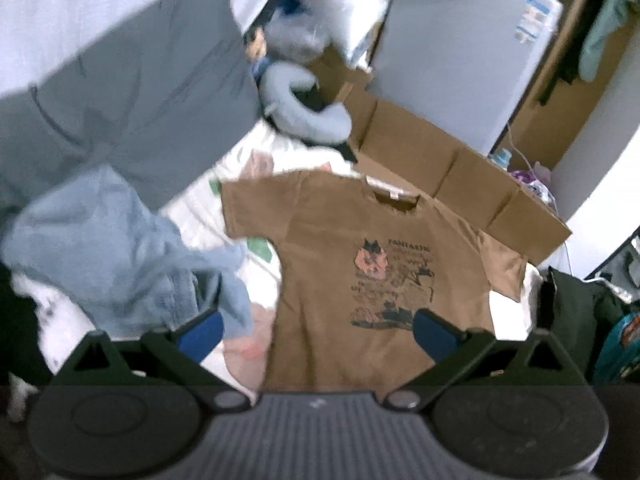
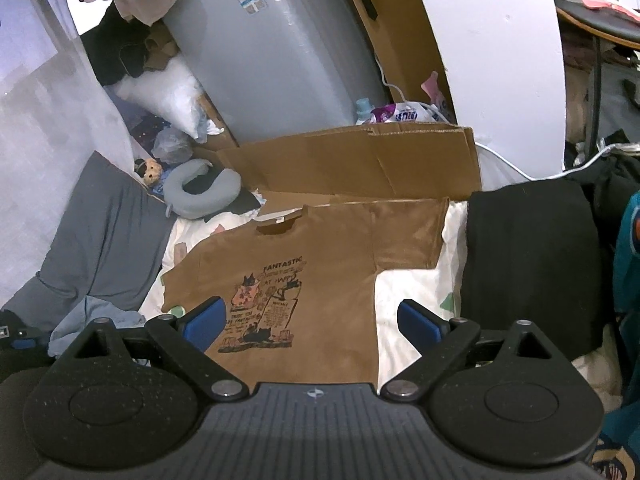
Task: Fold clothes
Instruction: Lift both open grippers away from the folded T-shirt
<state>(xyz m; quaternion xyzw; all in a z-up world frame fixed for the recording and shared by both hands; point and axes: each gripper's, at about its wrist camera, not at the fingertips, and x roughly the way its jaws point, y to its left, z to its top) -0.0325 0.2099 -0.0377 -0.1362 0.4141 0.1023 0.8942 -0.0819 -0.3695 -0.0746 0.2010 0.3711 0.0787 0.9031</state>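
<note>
While the brown T-shirt point(image 2: 320, 280) is lying spread face up on the pale patterned bedsheet point(image 2: 412, 292), no fold is showing in it yet, so the folding of this garment looks to be only at its start. Both sleeves are lying out flat, the collar is pointing toward the flattened cardboard box point(image 2: 360, 164), and the printed cartoon graphic is facing up. Its cloth is looking soft and matte, with hardly a crease (a thin cotton knit, by the look of it). Crumpled light-blue denim point(image 1: 120, 248) is waiting unfolded at the left beside it, and a dark garment point(image 2: 532, 264) is lying on the right. Neither the left gripper point(image 1: 316, 332) nor the right gripper point(image 2: 310, 322) is holding anything: both are hovering above the shirt with blue-padded fingers spread wide.
</note>
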